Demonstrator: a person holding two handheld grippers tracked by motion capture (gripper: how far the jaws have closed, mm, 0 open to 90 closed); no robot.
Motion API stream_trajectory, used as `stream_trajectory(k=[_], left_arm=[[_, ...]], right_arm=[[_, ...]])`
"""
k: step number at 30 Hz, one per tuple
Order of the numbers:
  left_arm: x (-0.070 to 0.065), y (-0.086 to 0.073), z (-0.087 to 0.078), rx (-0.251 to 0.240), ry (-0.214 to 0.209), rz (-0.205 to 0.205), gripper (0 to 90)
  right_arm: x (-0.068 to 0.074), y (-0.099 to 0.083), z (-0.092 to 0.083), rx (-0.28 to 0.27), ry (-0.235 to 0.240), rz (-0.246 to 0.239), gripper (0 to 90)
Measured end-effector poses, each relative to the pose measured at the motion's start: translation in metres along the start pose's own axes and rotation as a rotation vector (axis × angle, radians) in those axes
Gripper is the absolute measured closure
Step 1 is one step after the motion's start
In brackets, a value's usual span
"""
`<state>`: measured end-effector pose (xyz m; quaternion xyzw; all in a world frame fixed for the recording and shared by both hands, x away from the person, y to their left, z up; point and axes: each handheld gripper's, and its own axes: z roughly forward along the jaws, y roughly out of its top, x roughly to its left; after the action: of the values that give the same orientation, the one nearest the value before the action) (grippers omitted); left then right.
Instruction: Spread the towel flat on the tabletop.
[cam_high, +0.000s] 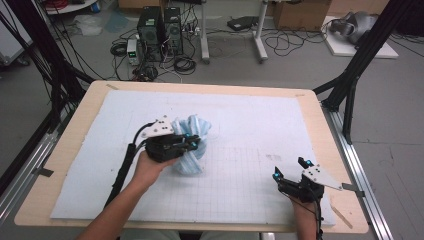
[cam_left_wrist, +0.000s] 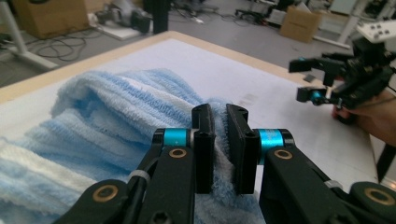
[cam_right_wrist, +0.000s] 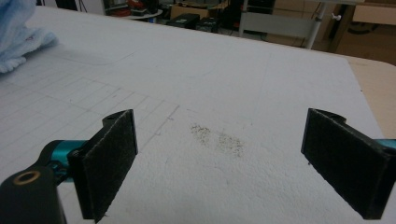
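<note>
Fingers (cam_left_wrist: 205, 140) of the left gripper (cam_left_wrist: 219, 144) pinch a fold of the towel (cam_high: 192, 145), a light-blue terry cloth with paler stripes, bunched in a rumpled heap left of the tabletop (cam_high: 320, 130) centre. Near the front right corner, the right gripper (cam_high: 291, 169) holds its fingers wide apart.

One blue towel (cam_high: 191, 142) lies bunched on one white mat (cam_high: 250, 125) over the counter (cam_high: 320, 115). Two tools work here: left tool (cam_high: 192, 144) on the towel, right tool (cam_high: 290, 169) well apart from it.
</note>
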<state>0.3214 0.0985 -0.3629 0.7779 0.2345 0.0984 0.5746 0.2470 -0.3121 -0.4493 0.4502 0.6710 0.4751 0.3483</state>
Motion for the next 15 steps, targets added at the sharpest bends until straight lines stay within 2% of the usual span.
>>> stream_trajectory(k=[5,9,10,11,13,15], left_arm=[[-0.016,-0.007,0.026,0.046,-0.063,0.018,80.8],[-0.024,-0.015,0.040,0.087,-0.075,0.030,77.3],[-0.024,-0.016,0.042,0.085,-0.072,0.020,62.9],[-0.025,-0.016,0.043,0.080,-0.063,0.011,62.9],[-0.022,-0.016,0.040,0.057,-0.023,0.002,45.6],[-0.017,-0.016,0.034,0.042,-0.001,0.004,40.4]], right_arm=[[0.000,0.000,0.000,-0.001,0.002,0.003,9.8],[0.000,0.000,0.000,-0.001,0.003,0.003,9.8],[0.000,0.000,0.000,0.000,0.003,0.007,9.8],[0.000,0.000,0.000,0.000,0.003,0.007,9.8],[0.000,0.000,0.000,0.000,0.002,0.007,9.8],[0.000,0.000,0.000,0.003,0.002,0.005,9.8]])
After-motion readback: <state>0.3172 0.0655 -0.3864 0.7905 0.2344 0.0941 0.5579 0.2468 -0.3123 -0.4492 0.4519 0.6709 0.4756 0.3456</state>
